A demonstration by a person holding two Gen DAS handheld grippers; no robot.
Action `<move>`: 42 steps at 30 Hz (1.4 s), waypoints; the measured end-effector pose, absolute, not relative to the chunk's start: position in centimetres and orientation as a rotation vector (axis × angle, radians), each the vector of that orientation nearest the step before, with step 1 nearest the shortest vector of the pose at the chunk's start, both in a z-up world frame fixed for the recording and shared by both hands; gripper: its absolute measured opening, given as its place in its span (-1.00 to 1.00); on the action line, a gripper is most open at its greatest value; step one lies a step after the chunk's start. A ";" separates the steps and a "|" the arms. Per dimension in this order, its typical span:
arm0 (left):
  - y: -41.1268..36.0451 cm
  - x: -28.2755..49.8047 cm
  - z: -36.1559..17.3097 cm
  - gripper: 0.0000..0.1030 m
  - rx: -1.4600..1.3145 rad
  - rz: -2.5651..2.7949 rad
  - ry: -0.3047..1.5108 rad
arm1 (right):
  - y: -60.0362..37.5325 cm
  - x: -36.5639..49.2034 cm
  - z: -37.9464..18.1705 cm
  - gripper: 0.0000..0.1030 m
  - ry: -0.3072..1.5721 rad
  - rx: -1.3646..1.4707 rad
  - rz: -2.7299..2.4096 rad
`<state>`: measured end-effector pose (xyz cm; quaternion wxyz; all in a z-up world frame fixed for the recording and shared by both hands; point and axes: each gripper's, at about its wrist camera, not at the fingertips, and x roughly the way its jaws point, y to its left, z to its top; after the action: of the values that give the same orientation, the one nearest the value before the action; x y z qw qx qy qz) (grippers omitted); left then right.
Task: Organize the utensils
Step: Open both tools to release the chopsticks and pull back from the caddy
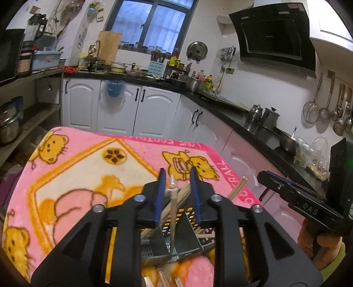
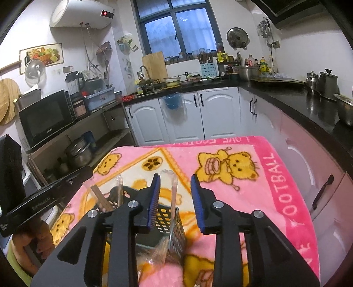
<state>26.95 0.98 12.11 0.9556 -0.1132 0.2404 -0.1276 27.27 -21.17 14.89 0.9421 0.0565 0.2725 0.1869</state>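
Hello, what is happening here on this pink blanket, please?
A person holds a claw in each hand over a black perforated utensil holder on the pink cartoon blanket. Wrapped chopsticks stand inside it. The left claw and right claw are both open, gripping nothing.

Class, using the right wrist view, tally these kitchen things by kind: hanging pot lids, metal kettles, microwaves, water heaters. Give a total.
Hanging pot lids: 2
Metal kettles: 2
Microwaves: 1
Water heaters: 1
Total: 6
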 end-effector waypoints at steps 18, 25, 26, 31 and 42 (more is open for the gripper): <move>1.3 23.6 13.4 0.23 -0.219 -0.238 0.472 | -22.1 24.2 15.0 0.14 0.549 0.089 0.374; 1.6 21.8 13.8 0.62 -0.218 -0.229 0.456 | -22.3 22.5 14.9 0.25 0.554 0.076 0.373; 1.7 21.6 13.8 0.71 -0.222 -0.225 0.456 | -22.3 22.2 14.8 0.25 0.557 0.072 0.374; 2.2 20.8 13.5 0.79 -0.241 -0.215 0.463 | -22.0 21.2 14.3 0.26 0.576 0.063 0.388; 3.3 18.3 12.1 0.79 -0.262 -0.200 0.489 | -22.3 19.3 13.3 0.32 0.587 0.052 0.403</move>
<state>18.30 3.29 12.10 0.9568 -0.1293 0.2411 -0.0987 19.33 -22.29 13.29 0.9371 0.0257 0.2872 0.1970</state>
